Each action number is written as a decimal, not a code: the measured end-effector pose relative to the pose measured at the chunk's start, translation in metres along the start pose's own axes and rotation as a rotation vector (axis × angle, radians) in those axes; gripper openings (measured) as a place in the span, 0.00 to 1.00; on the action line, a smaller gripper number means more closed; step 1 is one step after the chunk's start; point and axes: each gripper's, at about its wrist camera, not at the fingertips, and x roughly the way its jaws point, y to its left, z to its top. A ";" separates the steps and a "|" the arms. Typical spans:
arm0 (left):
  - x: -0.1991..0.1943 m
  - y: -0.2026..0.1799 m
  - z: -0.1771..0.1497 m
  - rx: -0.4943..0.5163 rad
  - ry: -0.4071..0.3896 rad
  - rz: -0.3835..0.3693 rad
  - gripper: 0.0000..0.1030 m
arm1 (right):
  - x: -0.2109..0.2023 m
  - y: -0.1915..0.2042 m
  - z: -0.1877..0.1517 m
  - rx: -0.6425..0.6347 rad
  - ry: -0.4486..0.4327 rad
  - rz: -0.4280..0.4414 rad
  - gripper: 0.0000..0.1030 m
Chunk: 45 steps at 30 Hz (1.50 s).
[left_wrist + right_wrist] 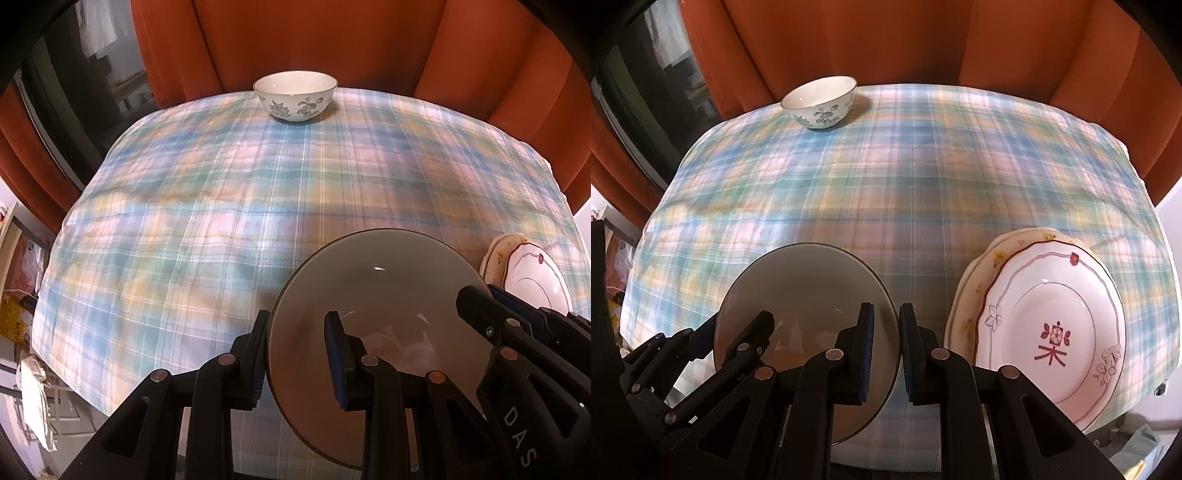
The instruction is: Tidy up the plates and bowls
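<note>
A large grey bowl (384,295) with a dark rim sits near the table's front edge; it also shows in the right wrist view (809,291). My left gripper (297,354) straddles its left rim, one finger outside and one inside, with the jaws apart. My right gripper (886,343) straddles its right rim in the same way. A small white floral bowl (295,96) stands at the far edge, also in the right wrist view (820,101). Two stacked plates (1049,332) lie at the front right.
The table wears a plaid cloth (240,206) that drops off at every edge. Orange curtains (332,40) hang behind. A dark window (74,92) and clutter are at the left.
</note>
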 end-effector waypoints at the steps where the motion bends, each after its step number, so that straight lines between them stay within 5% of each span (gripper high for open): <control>1: 0.000 -0.001 0.000 0.004 -0.003 0.000 0.29 | 0.001 -0.001 0.000 -0.003 -0.004 0.002 0.17; 14: -0.001 -0.001 -0.007 0.021 0.005 -0.010 0.36 | 0.004 -0.009 -0.008 0.037 -0.002 0.050 0.19; 17: 0.005 0.003 -0.008 0.013 0.029 -0.047 0.46 | 0.005 -0.011 -0.011 0.058 0.007 0.051 0.20; 18: 0.007 0.004 -0.009 0.010 0.041 -0.056 0.58 | 0.006 -0.010 -0.011 0.060 0.010 0.047 0.21; 23: 0.000 0.010 -0.007 0.012 0.024 -0.088 0.60 | 0.001 -0.007 -0.012 0.068 0.007 0.046 0.47; 29: -0.009 0.022 -0.001 0.035 -0.014 -0.143 0.69 | -0.009 0.000 -0.007 0.100 -0.035 0.017 0.66; 45: -0.032 0.065 0.038 0.124 -0.096 -0.211 0.75 | -0.036 0.057 0.028 0.080 -0.123 -0.008 0.78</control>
